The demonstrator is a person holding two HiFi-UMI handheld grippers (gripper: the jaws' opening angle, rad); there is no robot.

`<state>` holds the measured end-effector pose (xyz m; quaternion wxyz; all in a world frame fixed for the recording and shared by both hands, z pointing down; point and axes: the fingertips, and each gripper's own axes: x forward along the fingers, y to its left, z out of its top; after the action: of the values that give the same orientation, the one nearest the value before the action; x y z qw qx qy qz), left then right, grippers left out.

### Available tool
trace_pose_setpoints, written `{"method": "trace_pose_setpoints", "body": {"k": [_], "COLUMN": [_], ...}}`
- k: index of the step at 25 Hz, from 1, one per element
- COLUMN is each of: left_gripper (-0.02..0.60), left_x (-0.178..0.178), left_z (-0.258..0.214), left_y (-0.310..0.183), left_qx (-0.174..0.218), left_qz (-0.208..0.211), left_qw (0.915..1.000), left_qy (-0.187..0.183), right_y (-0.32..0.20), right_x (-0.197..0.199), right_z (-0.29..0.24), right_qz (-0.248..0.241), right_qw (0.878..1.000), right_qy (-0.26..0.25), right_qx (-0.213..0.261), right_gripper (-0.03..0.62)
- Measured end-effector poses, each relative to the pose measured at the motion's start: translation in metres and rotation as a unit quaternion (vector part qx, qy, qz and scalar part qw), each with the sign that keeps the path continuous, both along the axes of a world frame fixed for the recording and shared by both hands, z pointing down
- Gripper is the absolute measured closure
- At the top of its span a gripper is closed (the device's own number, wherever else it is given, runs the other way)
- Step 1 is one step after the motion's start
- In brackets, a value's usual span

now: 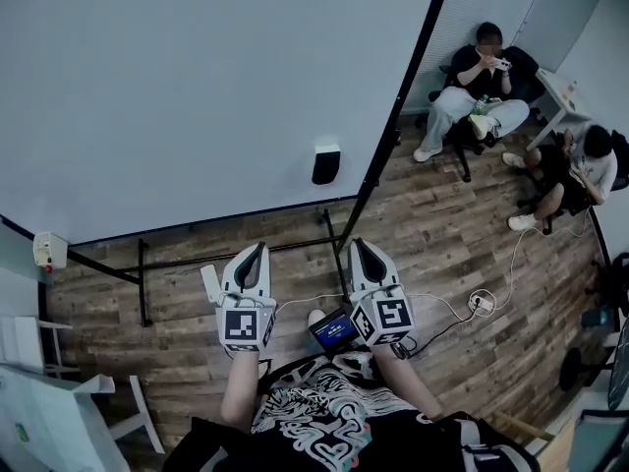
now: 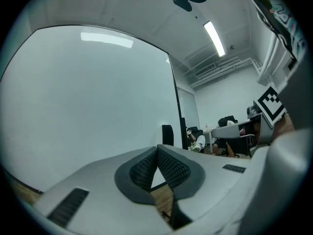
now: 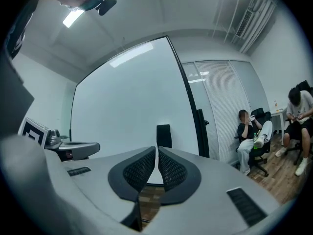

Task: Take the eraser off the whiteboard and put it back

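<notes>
The black eraser (image 1: 326, 163) clings upright to the whiteboard (image 1: 177, 96) near its lower right corner. Both grippers hang side by side in front of the board, a good way short of it, pointing level at it. My left gripper (image 1: 259, 248) is shut with nothing in it; the eraser (image 2: 167, 135) shows just above and right of its closed tips (image 2: 157, 148). My right gripper (image 1: 358, 244) is also shut and empty, and the eraser (image 3: 164, 135) stands just above its touching tips (image 3: 157, 150).
The board's black stand (image 1: 339, 249) has feet on the wood floor below the grippers. Cables and a power strip (image 1: 481, 303) lie to the right. Two people sit on chairs (image 1: 479, 87) (image 1: 575, 170) at the far right. White furniture (image 1: 39, 401) stands at the lower left.
</notes>
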<state>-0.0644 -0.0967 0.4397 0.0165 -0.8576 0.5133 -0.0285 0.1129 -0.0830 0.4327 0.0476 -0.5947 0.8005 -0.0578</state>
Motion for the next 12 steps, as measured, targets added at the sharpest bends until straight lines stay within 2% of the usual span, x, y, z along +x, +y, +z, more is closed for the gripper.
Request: {"method": "trace_pose_setpoints", "body": {"k": [7, 12], "left_gripper": [0.552, 0.552], "left_x": [0.002, 0.012], "left_z": [0.009, 0.01], "left_y": [-0.042, -0.068], "left_qx": [-0.006, -0.008], "left_qz": [-0.012, -0.014], "left_qw": [0.9998, 0.9997], "left_qy": [-0.016, -0.019], "right_y": [-0.043, -0.078], "right_x": [0.003, 0.003], "right_z": [0.008, 0.011], "right_qz": [-0.014, -0.028], "right_qw": [1.0, 1.0], "right_qy": [0.002, 0.001], "right_qx": [-0.007, -0.014], "right_gripper": [0.546, 0.497]}}
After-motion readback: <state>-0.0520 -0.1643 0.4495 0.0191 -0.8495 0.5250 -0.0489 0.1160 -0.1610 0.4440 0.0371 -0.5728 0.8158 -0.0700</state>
